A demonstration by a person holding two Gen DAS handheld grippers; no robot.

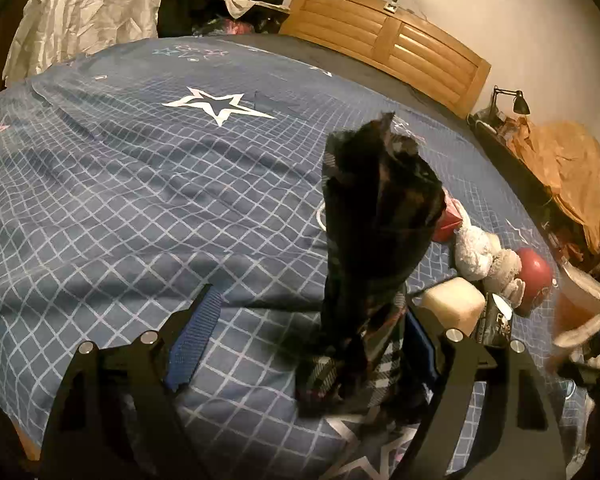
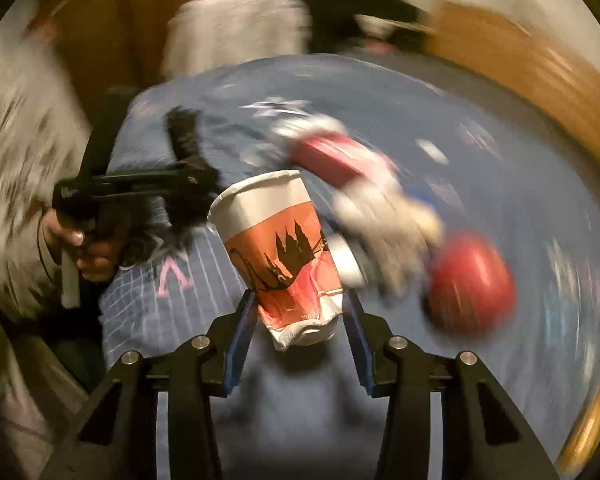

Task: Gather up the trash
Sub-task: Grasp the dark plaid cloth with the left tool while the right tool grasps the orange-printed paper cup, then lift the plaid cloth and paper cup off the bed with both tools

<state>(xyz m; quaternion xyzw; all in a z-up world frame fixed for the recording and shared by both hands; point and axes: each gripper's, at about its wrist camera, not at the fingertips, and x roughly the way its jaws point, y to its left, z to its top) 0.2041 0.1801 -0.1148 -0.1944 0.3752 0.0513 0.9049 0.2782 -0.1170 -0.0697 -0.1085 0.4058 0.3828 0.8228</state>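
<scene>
My right gripper (image 2: pixel 298 320) is shut on a crumpled orange and white paper cup (image 2: pixel 278 240) and holds it above the blue bed; this view is blurred by motion. My left gripper (image 1: pixel 312 320) holds the edge of a dark plastic bag (image 1: pixel 374 220) against its right finger (image 1: pixel 420 340), the bag standing up above the bed; its jaws stand wide apart. The left gripper with the bag also shows in the right wrist view (image 2: pixel 180 184), to the left of the cup.
The bed has a blue checked cover with stars (image 1: pixel 160 180) and a wooden headboard (image 1: pixel 392 44). On its right side lie a soft toy (image 1: pixel 484 256), a red ball (image 1: pixel 534 276), a red box (image 1: pixel 446 224) and a pale block (image 1: pixel 454 304). A desk lamp (image 1: pixel 512 100) stands beyond.
</scene>
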